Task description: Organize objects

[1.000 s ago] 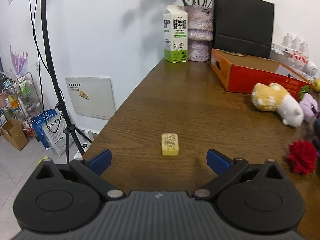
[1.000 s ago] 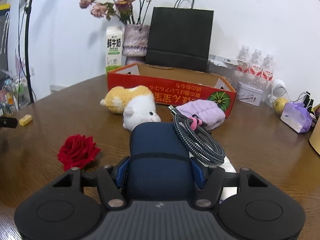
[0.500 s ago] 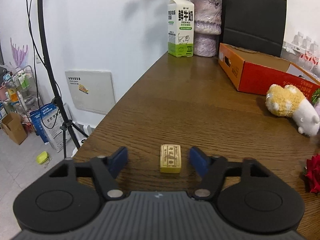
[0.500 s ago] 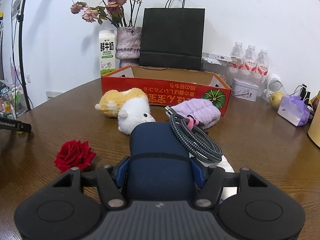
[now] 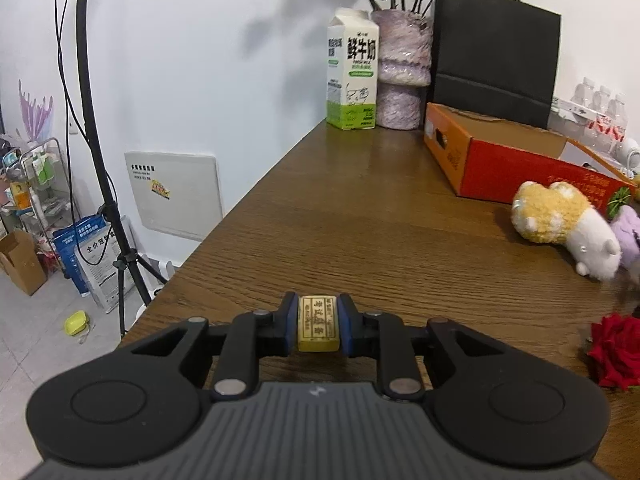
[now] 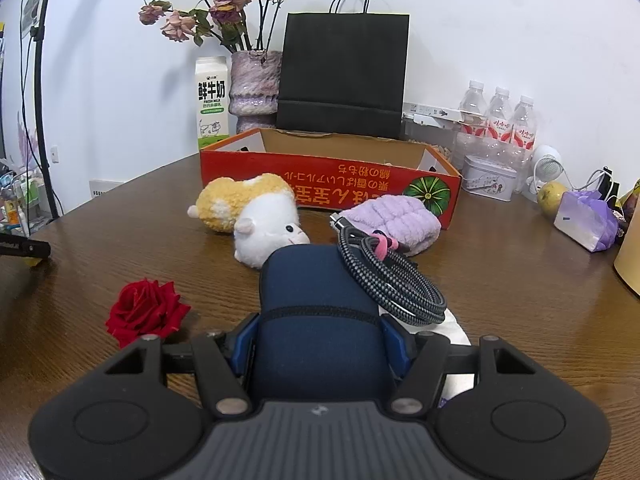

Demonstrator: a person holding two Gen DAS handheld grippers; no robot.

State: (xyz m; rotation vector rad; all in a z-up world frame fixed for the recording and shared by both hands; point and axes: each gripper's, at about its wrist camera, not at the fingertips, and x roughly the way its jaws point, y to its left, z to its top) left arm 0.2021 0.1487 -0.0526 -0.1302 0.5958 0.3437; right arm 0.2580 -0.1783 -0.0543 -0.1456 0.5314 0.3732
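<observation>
My left gripper (image 5: 318,325) is shut on a small yellow block (image 5: 317,322) with printed characters, low over the wooden table (image 5: 360,216) near its left edge. My right gripper (image 6: 320,342) is shut on a dark blue pouch (image 6: 316,312). A coiled braided cable (image 6: 390,276) rests against the pouch's right side. The red cardboard box (image 6: 332,184) stands open behind, and also shows in the left wrist view (image 5: 512,160). A plush hamster (image 6: 256,216), a purple cloth (image 6: 394,222) and a red rose (image 6: 146,310) lie in front of the box.
A milk carton (image 5: 353,74), a vase of dried flowers (image 5: 402,68) and a black paper bag (image 5: 494,56) stand at the back. Water bottles (image 6: 498,124), a tin (image 6: 489,178), a pear (image 6: 552,198) and a purple pack (image 6: 586,224) sit at the right. A light stand (image 5: 100,160) is beside the table.
My left gripper moved forward around the yellow block and closed on it. My right gripper kept hold of the blue pouch and rose slightly.
</observation>
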